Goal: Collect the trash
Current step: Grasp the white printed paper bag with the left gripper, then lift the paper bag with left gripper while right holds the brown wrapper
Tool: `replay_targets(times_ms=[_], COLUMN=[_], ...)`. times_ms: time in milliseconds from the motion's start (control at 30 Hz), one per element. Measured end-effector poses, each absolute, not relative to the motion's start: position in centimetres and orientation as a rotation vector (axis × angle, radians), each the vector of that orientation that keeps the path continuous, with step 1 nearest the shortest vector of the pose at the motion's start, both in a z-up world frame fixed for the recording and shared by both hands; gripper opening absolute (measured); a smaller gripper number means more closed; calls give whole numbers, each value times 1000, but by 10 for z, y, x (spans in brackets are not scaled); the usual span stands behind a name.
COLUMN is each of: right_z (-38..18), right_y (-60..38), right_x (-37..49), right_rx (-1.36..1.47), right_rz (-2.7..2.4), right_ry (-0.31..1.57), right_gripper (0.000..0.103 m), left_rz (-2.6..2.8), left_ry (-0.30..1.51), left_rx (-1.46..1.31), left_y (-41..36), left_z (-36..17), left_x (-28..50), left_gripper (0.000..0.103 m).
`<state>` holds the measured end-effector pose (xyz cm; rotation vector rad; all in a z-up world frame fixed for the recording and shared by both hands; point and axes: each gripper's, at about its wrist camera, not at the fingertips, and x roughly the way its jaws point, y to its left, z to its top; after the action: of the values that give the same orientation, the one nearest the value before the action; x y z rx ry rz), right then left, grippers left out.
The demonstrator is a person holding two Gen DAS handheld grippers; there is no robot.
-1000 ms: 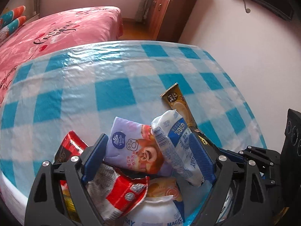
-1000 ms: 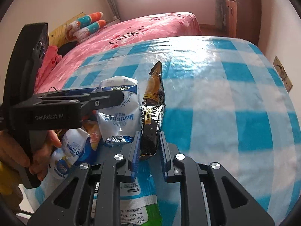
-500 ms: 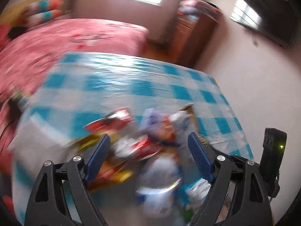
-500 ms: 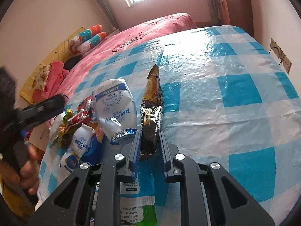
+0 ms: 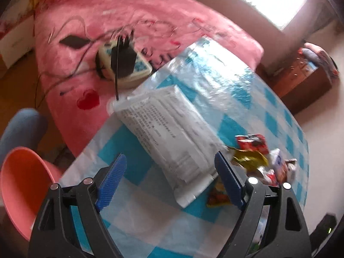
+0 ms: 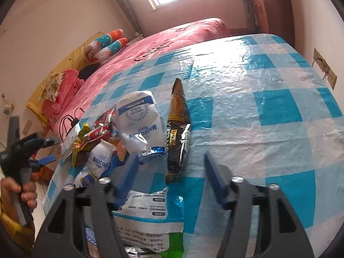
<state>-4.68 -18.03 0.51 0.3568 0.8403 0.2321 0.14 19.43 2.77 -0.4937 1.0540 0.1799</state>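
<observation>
Lying together, two MAGICDAY packets [image 6: 142,120], one gold-black sachet [image 6: 178,129]

A blue-and-white checked tablecloth [image 6: 268,111] carries a black-and-gold sachet [image 6: 178,129] and a white-and-blue packet [image 6: 139,116], beside a pink bedspread [image 5: 133,28] with red hearts and a salmon-pink bin [image 5: 19,185]

The table cover [image 6: 268,81] is shiny crinkly plastic. The dark wrapper [image 6: 179,129] is glossy foil. The bed cover [image 5: 133,32] is soft cloth.
</observation>
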Motion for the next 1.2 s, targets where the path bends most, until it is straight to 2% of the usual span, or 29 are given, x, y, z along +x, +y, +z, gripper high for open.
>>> replay_targets(times_ms=[100,633,833,1100,1200], right_z=[5,6,6,8,7], right_y=[-180,-174,-170,-170,-174], right_x=[-48,-48,-48,-48,-48], right_rx=[361,344,341,348,355], right_rz=[233,258,263,250,234], right_ry=[840,845,846,842,842], right_gripper=[72,79,82,80,72], left_rz=[189,297,314,274,250], left_ry=[1089,1091,1075,1011,997], left_rx=[-542,-381,-178,-168,-163], left_y=[194,172,149,149,150], left_z=[16,11,4,8,8], left_x=[17,71,82,58,44], left_gripper=[85,92,93,82,81])
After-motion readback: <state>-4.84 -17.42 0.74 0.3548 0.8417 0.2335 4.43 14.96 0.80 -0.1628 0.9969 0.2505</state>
